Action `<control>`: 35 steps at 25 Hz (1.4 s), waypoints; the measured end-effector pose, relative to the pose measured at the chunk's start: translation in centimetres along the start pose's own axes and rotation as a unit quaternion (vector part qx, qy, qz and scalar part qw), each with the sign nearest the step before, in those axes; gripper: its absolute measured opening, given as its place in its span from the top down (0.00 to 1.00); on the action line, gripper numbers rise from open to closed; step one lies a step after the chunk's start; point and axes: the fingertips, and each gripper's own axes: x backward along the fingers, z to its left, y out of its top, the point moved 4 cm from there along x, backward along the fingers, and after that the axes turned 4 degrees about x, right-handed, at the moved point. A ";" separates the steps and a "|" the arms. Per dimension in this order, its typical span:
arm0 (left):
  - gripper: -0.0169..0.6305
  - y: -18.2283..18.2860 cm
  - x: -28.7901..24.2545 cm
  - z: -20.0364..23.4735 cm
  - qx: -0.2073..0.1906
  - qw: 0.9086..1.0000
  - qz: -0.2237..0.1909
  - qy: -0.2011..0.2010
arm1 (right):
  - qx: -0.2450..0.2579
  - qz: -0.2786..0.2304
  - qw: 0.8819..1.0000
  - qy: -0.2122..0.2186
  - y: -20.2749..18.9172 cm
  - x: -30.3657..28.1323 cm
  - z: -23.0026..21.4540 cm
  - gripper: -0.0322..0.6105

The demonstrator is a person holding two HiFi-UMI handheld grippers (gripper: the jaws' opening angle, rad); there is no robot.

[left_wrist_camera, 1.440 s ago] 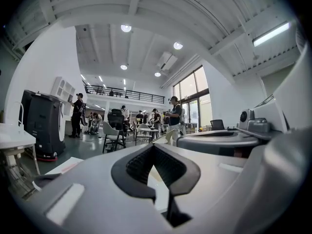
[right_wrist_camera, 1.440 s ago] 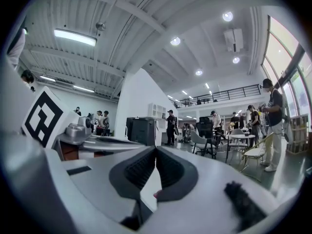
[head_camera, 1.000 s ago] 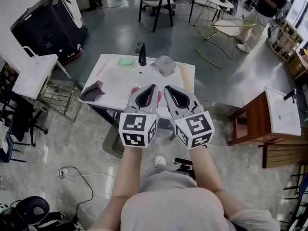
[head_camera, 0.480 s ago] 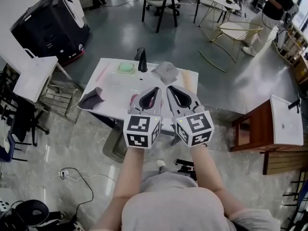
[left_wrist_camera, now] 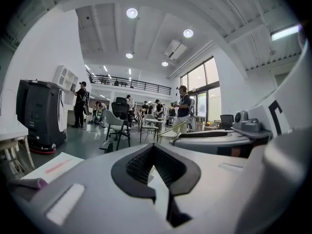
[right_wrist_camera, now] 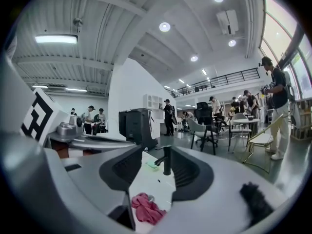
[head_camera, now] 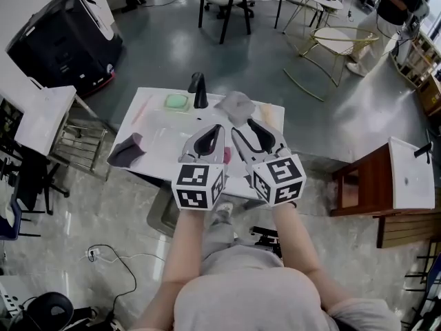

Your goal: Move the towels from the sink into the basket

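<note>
A white sink counter (head_camera: 162,126) with a black faucet (head_camera: 198,90) stands ahead of me. A pink towel (right_wrist_camera: 146,208) lies in the basin, mostly hidden behind my grippers in the head view. On the counter, a grey towel (head_camera: 236,107) lies at the back right and a dark purple towel (head_camera: 127,149) at the left corner. My left gripper (head_camera: 219,125) hovers above the basin's front, shut and empty. Beside it my right gripper (head_camera: 242,127) is opening its jaws, with nothing between them; the pink towel and the faucet (right_wrist_camera: 167,161) show through the gap, well beyond.
A green pad (head_camera: 177,102) lies left of the faucet. A grey basket-like container (head_camera: 164,211) sits on the floor under the counter's front edge. A black machine (head_camera: 65,36) stands far left, a wooden stand with a second basin (head_camera: 406,174) at right, chairs and people behind.
The right gripper's jaws, closed in both earlier frames, now stand apart. Both grippers stay over the front of the counter; the left one is unchanged.
</note>
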 end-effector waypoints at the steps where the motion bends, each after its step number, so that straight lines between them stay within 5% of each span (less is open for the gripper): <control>1: 0.98 0.0 -0.3 0.3 0.002 1.000 0.001 0.001 | 0.003 0.004 1.000 -0.007 -0.2 -0.4 -0.3 0.65; 6: 0.98 -0.3 -2.1 2.0 0.007 1.000 0.012 0.000 | 0.017 0.032 0.999 -0.035 -1.6 -2.8 -1.9 0.57; 21: 0.98 -2.5 -6.5 5.1 0.011 0.998 0.051 -0.018 | -0.013 0.131 0.990 -0.040 -8.5 -10.0 -6.1 0.57; 35: 0.98 -3.4 -9.7 7.0 0.008 0.997 0.077 -0.032 | -0.016 0.275 0.961 -0.031 -18.3 -16.5 -9.0 0.57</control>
